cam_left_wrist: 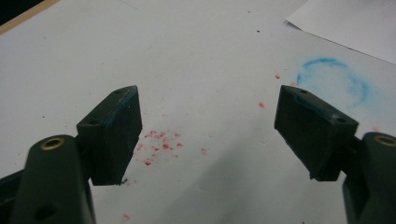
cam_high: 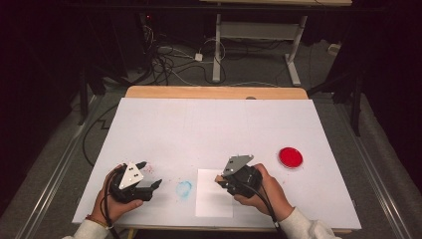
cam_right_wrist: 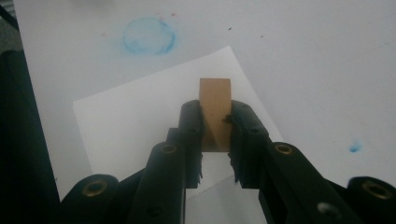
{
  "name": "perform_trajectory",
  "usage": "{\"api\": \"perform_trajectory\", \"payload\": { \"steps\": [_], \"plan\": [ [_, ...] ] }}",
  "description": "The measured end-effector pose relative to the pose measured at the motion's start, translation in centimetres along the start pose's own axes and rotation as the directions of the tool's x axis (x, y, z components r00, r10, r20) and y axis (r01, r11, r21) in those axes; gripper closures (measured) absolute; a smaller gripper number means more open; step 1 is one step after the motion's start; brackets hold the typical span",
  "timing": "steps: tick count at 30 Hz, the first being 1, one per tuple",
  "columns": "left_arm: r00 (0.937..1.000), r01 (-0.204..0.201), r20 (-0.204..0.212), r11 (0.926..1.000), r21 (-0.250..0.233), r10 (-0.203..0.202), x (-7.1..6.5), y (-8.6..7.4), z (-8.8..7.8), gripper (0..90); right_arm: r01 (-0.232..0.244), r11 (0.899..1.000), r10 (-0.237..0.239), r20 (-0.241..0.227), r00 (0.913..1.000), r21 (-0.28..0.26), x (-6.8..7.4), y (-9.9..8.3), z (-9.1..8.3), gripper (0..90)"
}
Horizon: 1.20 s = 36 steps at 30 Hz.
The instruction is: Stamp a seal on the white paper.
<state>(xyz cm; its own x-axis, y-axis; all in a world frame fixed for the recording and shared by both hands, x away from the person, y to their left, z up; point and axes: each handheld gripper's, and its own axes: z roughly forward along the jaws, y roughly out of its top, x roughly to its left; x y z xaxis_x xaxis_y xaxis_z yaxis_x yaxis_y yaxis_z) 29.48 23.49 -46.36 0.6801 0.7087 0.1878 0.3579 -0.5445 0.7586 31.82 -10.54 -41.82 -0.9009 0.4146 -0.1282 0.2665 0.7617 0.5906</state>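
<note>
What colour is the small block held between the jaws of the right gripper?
The block is light brown, like plain wood; the right gripper view shows it best.

The left gripper (cam_high: 149, 175) rests low near the front left corner of the table, held in the left hand (cam_high: 112, 204), and its two jaws stand wide apart with nothing between them. The right gripper (cam_high: 219, 180) is near the front edge, about the middle, held in the right hand (cam_high: 266, 191) with the grey plate on top and tilted down toward the surface. Its jaws are closed on a small block (cam_right_wrist: 215, 112), whose end sticks out past the fingertips (cam_right_wrist: 192, 112).
</note>
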Motion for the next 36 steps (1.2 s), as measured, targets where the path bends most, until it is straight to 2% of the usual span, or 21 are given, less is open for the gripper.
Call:
{"api": "perform_trajectory", "payload": {
  "steps": [8,14,17,27,29,33,36],
  "plan": [
    [1.0000,-0.001,-0.001,1.0000,0.004,0.001,0.0,-0.1,-0.1,22.3,0.001,0.997,0.001,-0.032,0.9995,0.073,0.2,-0.1,2.0,76.2],
    [1.0000,-0.002,-0.003,1.0000,0.006,0.002,0.0,-0.1,-0.1,22.3,0.006,0.996,-0.002,-0.042,0.9991,0.093,0.4,-0.2,2.8,76.2],
    [1.0000,-0.006,-0.004,0.9999,0.009,0.006,0.0,-0.1,-0.1,22.3,0.018,0.992,-0.012,-0.048,0.9988,0.124,0.6,-0.4,3.6,76.1],
    [0.9999,-0.011,-0.006,0.9999,0.009,0.011,-0.1,0.0,-0.1,22.3,0.010,0.991,-0.001,-0.069,0.9976,0.133,0.3,-0.5,3.9,76.2],
    [0.9996,-0.027,-0.011,0.9996,0.003,0.027,0.0,0.0,-0.1,22.3,0.006,0.991,0.003,-0.073,0.9973,0.132,0.3,-0.5,4.0,76.2],
    [0.9999,-0.014,-0.005,0.9999,0.008,0.014,-0.2,0.1,-0.1,22.4,0.003,0.991,0.006,-0.072,0.9973,0.132,0.3,-0.5,4.0,76.3],
    [0.9999,-0.017,-0.004,0.9998,0.007,0.017,-0.2,0.1,-0.1,22.4,0.020,0.991,-0.013,-0.059,0.9982,0.131,0.5,-0.5,4.0,76.3]
  ]
}}
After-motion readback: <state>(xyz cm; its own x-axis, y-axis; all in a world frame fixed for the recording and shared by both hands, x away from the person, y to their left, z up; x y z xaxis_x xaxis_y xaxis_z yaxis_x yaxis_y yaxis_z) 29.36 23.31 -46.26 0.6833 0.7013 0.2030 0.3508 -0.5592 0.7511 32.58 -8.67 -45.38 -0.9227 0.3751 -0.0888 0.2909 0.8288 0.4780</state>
